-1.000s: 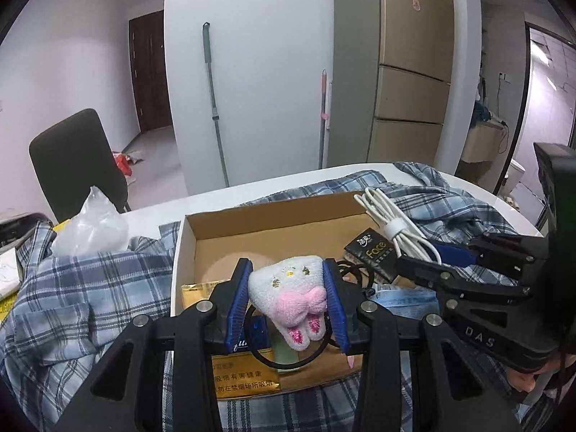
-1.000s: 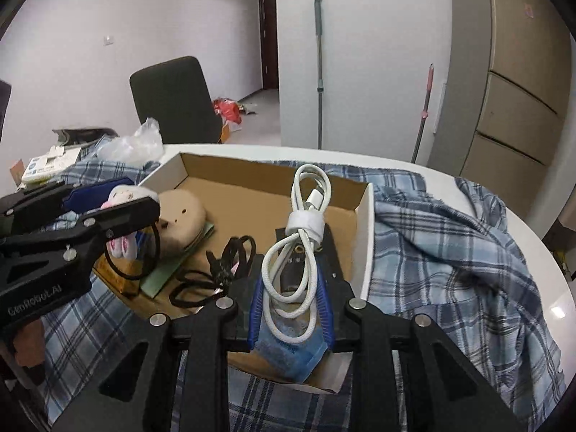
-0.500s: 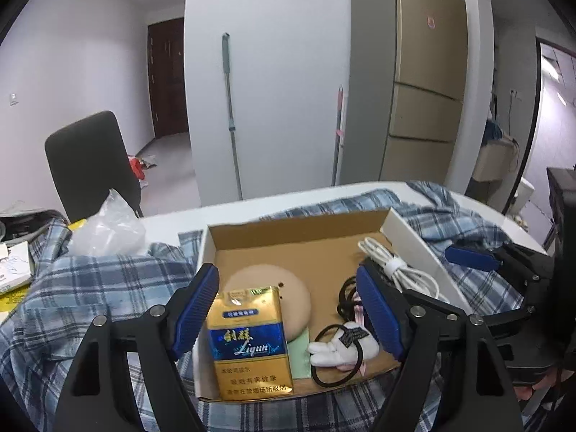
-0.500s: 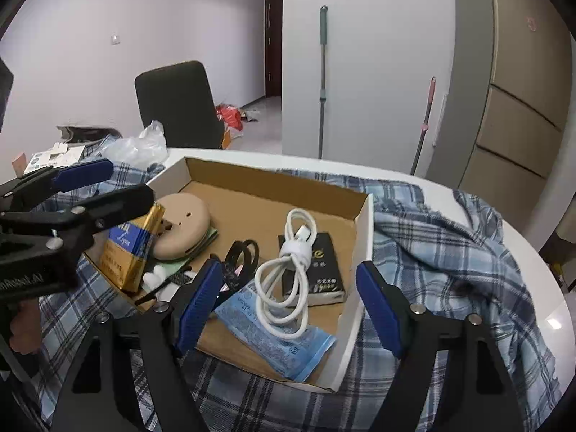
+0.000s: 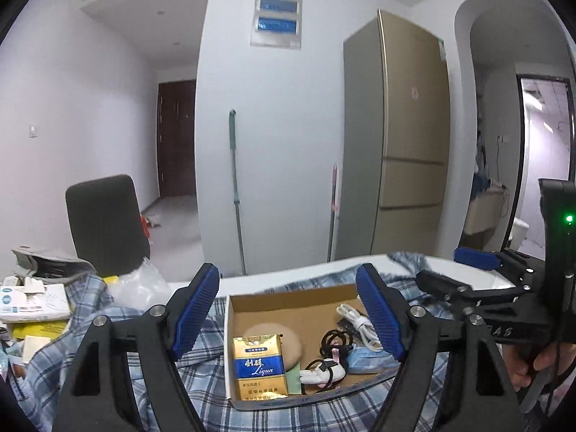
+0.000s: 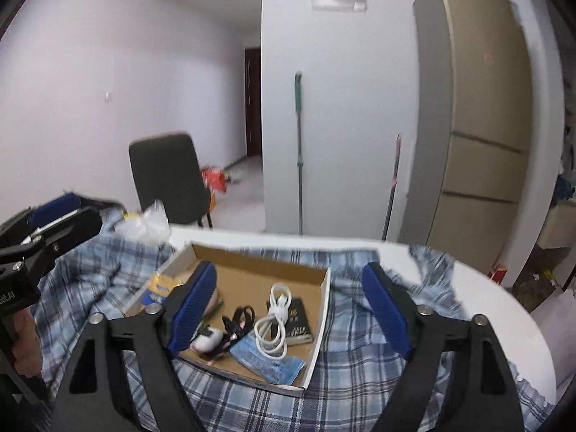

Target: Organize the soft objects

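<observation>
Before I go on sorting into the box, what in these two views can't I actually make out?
- Round tan pad, left wrist view: front hidden by the gold cigarette pack.
- White plush toy, right wrist view: partly behind the right claw finger.
- Cardboard box near wall, left view: label too small.
- Items under the plaid shirt: covered.

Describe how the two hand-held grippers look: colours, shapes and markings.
Left hand-held gripper and right hand-held gripper: matte black angular frames with triangular cut-outs, silver screws, ribbed blue finger pads. White lettering marks each body; a green light glows on the right one.

Home, fridge [image 5: 414, 151], mop [image 5: 235, 194], chair [image 5: 104, 223]
</observation>
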### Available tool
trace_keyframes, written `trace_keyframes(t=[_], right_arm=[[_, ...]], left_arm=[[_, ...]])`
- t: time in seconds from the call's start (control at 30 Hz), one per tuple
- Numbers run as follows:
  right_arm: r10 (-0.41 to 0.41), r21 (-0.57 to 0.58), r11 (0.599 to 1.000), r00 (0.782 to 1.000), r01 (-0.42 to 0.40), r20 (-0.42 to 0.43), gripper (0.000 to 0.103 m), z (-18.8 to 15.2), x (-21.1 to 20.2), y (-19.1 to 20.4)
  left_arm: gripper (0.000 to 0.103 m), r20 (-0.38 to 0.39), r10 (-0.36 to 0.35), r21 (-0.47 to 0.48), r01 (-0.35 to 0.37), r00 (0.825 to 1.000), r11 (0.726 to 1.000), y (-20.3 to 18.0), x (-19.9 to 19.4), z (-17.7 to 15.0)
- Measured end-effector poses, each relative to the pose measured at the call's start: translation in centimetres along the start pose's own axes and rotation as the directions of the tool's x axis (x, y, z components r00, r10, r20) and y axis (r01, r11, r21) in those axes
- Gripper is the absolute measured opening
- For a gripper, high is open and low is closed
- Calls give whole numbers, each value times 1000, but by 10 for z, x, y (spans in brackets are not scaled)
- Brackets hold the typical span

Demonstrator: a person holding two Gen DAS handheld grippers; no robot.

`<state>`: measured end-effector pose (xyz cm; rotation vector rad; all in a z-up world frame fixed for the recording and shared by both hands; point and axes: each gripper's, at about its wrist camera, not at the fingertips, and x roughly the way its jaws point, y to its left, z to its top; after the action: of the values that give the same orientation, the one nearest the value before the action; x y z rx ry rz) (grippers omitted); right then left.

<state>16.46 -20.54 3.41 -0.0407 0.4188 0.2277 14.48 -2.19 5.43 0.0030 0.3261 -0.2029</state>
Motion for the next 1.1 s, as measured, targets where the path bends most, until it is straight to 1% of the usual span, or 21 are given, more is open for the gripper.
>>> trace_keyframes(t=[0.07,0.1,0.13,0.2,0.23,0.27,0.33,0.4,0.5,0.63,0.8,0.87,0.93,1.1], right_arm=[[-12,-21,1000,999,13,50,92,2,-16,3],[-20,-37,999,997,23,69,92,3,-23,5],[-27,-43,999,996,31,90,93,3,-30,7],[-23,-36,999,990,28,138,103,1,-44,8],[-21,-29,999,985,26,172,103,0,-52,8],[-19,-24,999,978,25,208,103,-2,-60,8],[-17,-31,999,964,27,266,103,-7,-72,9],[-18,-34,999,954,29,299,103,-12,-80,9],[13,-15,1000,951,-8,309,103,-19,-88,6],[19,9,1000,943,-24,333,103,-33,-95,3],[25,-2,1000,948,-25,317,103,-51,-92,6],[26,-5,1000,949,-26,316,103,-58,-91,6],[22,-9,1000,948,-20,316,103,-65,-87,7],[39,-5,999,959,-39,280,103,-75,-79,6]], left_arm=[[82,28,1,-2,-1,1000,1000,1,-14,3],[87,52,5,5,-5,999,1000,1,-23,4],[89,71,9,14,-10,997,1000,1,-30,5],[91,111,27,42,-32,993,999,-1,-46,4],[94,131,34,48,-40,991,998,-1,-54,3],[103,142,34,48,-42,989,998,-1,-59,3],[103,168,40,40,-47,985,998,1,-71,0],[103,203,39,22,-45,978,999,4,-83,-4],[103,233,47,22,-54,971,998,3,-98,-12],[103,270,58,41,-72,961,997,-1,-113,-28],[103,294,66,68,-90,953,994,-7,-120,-52],[103,294,69,84,-98,953,992,-9,-118,-60],[103,288,71,79,-98,955,992,-8,-115,-66],[103,274,83,67,-105,958,992,-5,-110,-75]])
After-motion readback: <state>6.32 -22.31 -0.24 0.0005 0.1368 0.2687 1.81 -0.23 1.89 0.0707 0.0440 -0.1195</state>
